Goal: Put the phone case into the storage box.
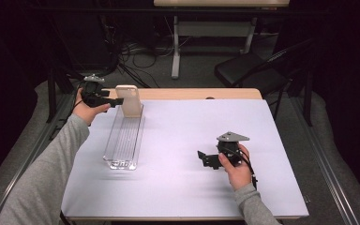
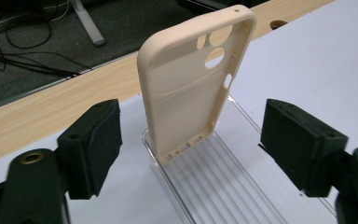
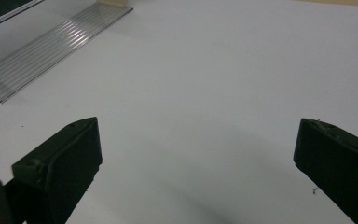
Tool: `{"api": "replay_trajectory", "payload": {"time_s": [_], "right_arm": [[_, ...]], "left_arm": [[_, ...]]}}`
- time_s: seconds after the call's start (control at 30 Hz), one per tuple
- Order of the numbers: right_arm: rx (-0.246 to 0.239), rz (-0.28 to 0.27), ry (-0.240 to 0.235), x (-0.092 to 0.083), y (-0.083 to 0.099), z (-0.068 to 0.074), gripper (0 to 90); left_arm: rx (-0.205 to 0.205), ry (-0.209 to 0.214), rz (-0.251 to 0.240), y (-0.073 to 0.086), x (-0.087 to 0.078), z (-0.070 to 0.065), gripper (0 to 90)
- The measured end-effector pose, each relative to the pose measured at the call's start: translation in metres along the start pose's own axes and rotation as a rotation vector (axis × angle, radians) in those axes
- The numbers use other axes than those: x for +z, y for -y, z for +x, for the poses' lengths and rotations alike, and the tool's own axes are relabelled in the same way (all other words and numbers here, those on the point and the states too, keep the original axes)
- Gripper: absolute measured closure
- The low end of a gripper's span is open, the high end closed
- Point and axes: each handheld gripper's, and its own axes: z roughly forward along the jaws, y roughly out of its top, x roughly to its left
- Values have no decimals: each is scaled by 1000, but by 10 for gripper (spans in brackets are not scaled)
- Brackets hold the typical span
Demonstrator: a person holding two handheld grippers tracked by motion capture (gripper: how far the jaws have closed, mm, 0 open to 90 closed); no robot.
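Near the tabletop's far left corner, the left gripper (image 1: 114, 101) stands with its jaws spread, either side of the case (image 2: 193, 84) without touching it. The beige case stands upright at the far end of the clear tray (image 1: 122, 140). Toward the near right, the right gripper (image 1: 207, 158) rests with jaws wide apart, holding nothing.

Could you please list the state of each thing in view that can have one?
Phone case: upright, tilted, bottom edge in the tray, free of both pads.
Clear tray: flat on the table, holding just the case.
Left gripper: open.
Right gripper: open, nothing between its jaws.
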Motion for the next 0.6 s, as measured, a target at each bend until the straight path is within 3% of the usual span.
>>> {"api": "replay_trajectory", "payload": {"time_s": [0.23, 0.4, 0.5, 0.6], "right_arm": [[-25, 15, 7, 1, -3, -1, 12], [-33, 22, 0, 1, -6, -2, 13], [-30, 22, -1, 1, -6, -4, 16], [-29, 29, 2, 1, -6, -6, 21]], "left_arm": [[3, -4, 11, 1, -6, 0, 172], [-21, -7, 11, 2, -11, 1, 156], [-14, 4, 9, 2, -16, 0, 150], [-38, 21, -1, 1, -21, -1, 132]]}}
